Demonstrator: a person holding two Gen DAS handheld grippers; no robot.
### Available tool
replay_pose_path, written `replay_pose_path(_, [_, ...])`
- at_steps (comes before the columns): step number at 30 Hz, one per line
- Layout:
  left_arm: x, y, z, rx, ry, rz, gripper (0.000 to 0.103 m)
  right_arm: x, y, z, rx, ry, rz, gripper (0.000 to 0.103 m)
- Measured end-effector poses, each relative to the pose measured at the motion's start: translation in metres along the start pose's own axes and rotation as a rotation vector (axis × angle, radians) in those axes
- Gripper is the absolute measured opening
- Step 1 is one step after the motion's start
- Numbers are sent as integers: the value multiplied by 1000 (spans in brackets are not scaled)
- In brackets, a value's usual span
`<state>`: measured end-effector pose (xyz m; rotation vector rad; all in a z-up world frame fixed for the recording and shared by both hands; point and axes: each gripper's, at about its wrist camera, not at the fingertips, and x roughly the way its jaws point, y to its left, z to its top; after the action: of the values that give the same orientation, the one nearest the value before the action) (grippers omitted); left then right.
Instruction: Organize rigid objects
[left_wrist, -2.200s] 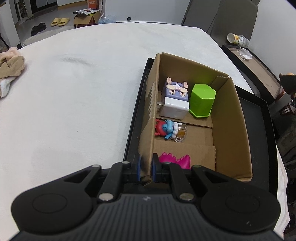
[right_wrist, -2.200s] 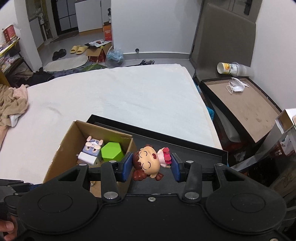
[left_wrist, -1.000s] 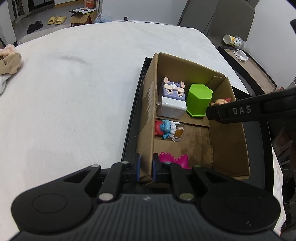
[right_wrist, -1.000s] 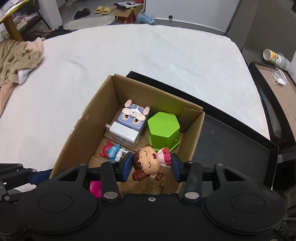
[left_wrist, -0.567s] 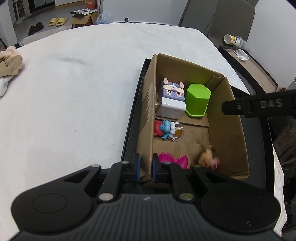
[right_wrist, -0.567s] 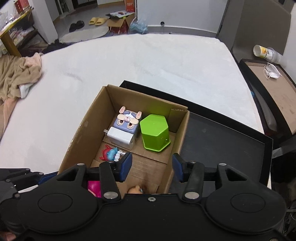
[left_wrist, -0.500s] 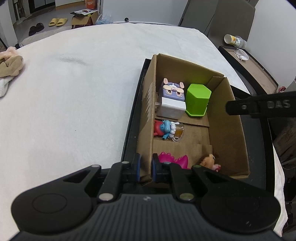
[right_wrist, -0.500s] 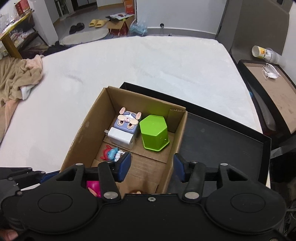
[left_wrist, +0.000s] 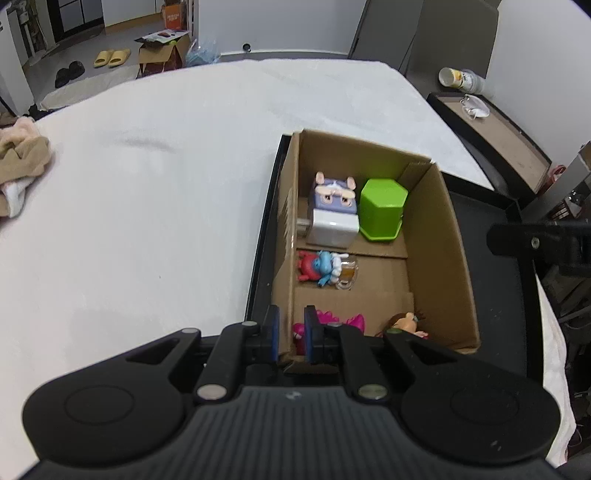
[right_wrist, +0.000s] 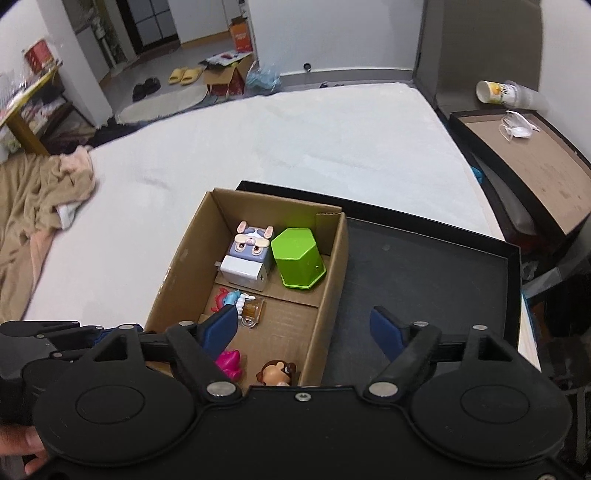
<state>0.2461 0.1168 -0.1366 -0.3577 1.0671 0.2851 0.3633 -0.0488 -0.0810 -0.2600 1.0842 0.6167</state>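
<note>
Jaws of the left gripper (left_wrist: 291, 334) pinch the cardboard box (left_wrist: 456, 258) wall — right gripper (right_wrist: 308, 328) spread wide, empty.

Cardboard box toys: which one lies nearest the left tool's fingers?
The pink toy, in the box's near corner beside the left tool, which is clamped on the box wall. The others lie farther along.

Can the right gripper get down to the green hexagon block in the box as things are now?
Probably yes. The right gripper is open and empty above the open-topped box, and nothing covers the green block; the bunny cube crowds one side.
</note>
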Motion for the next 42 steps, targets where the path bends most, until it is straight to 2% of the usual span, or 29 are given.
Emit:
replay_pose_path(12, [-41, -15, 10, 57, -33, -16, 16, -38, -22, -14, 104, -71, -25, 95])
replay_pose_path(14, [-50, -20, 11, 82, -38, -18, 24, -46, -27, -16, 118, -87, -35, 98])
replay_pose_path(16, [-59, -24, 13, 88, -39, -28, 39, -53, -31, -19, 136, -103, -44, 103])
replay_pose_path(20, [-82, -31, 15, 122, -74, -17, 60, -70, -38, -24, 164, -128, -72, 103])
replay_pose_path(22, [-93, -33, 14, 132, -89, -24, 74, -80, -40, -28, 166, -147, -91, 103])
replay_pose_path(24, [-102, -35, 14, 139, -101, -24, 81, -89, -44, -32, 181, -165, -81, 103])
replay_pose_path(34, [-140, -42, 8, 165, -154, -51, 99, -128, -57, -50, 229, -230, -74, 103])
replay_pose_path(42, [-171, -45, -2, 184, -206, -76, 101, -159, -53, -64, 223, -293, -98, 103])
